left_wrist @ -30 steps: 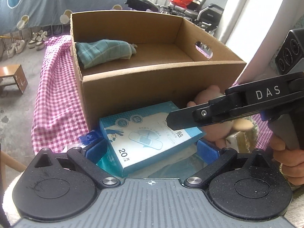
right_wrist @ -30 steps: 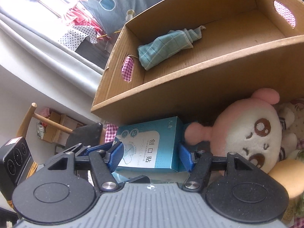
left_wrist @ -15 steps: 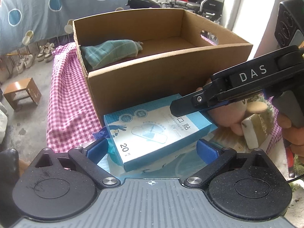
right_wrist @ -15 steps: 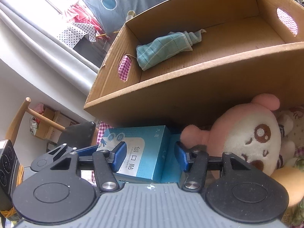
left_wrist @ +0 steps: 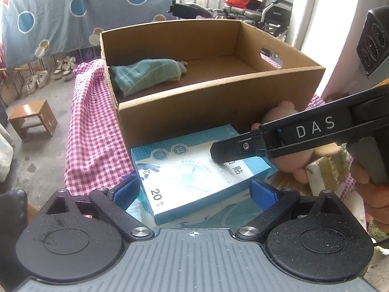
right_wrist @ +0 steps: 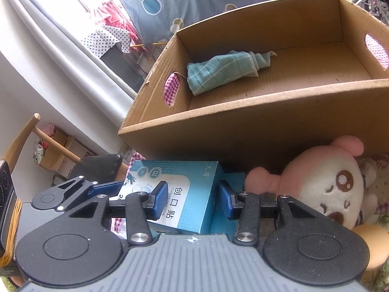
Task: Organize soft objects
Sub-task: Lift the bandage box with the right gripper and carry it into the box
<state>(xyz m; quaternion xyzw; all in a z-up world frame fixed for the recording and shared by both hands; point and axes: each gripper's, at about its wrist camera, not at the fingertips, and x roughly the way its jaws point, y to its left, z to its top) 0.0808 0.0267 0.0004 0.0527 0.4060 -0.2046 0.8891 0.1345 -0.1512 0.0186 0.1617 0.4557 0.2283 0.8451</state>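
Note:
A cardboard box (left_wrist: 218, 102) stands on a pink checked cloth and holds a folded teal towel (left_wrist: 145, 75), also seen in the right wrist view (right_wrist: 223, 70). A blue plaster carton (left_wrist: 194, 170) lies in front of the box. My right gripper (right_wrist: 193, 198) is shut on the blue plaster carton (right_wrist: 187, 194), its pads pressing both sides. My left gripper (left_wrist: 194, 192) is open, with the carton's near end between its fingers. A pink and white plush toy (right_wrist: 323, 185) lies to the right of the carton, against the box wall.
The checked cloth (left_wrist: 92, 126) hangs off the table's left edge. A small wooden stool (left_wrist: 31, 119) and shoes stand on the floor at left. A white soap-like block (left_wrist: 323, 172) lies near the plush. A wooden chair (right_wrist: 36, 141) stands at left.
My right gripper has narrowed onto the blue carton and now pinches it. The carton has shifted and tilted slightly. My left gripper has pulled back and risen a little, still open.

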